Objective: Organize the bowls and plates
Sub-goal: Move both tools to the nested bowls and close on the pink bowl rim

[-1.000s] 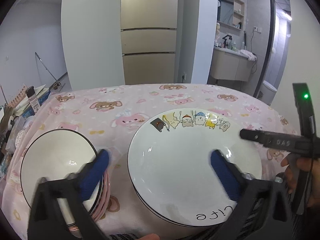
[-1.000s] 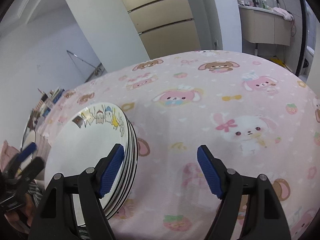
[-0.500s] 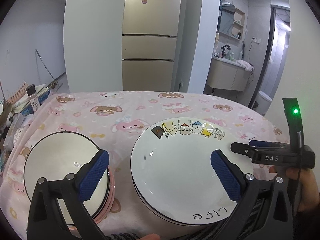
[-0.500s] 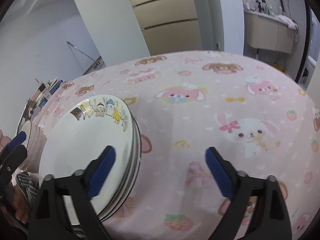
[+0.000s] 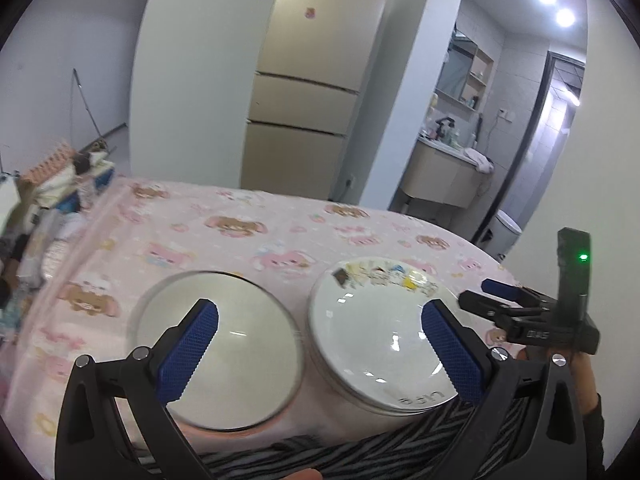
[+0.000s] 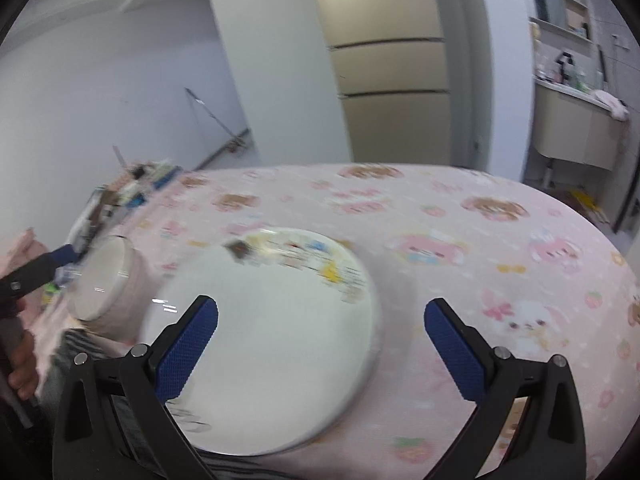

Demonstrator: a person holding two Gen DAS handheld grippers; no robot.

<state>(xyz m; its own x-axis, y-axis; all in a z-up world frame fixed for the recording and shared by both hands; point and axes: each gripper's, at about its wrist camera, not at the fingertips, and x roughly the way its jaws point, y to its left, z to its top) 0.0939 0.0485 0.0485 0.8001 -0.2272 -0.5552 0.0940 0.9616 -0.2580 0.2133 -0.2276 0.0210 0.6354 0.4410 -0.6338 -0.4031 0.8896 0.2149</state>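
White china both sides: bowl stack sits lower left of frame under my left claw, plate stack lower right, rims nearly touching on the pink worktop. Left claw spread wide, empty, hanging above. My right claw also wide open, empty, w/ plates low centre between its pads. Right is nearer the plates, I reckon; left nearer the bowls.

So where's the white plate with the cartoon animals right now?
In the left wrist view, the white cartoon-animal plate tops a stack near the table's front edge, right of the white bowl.
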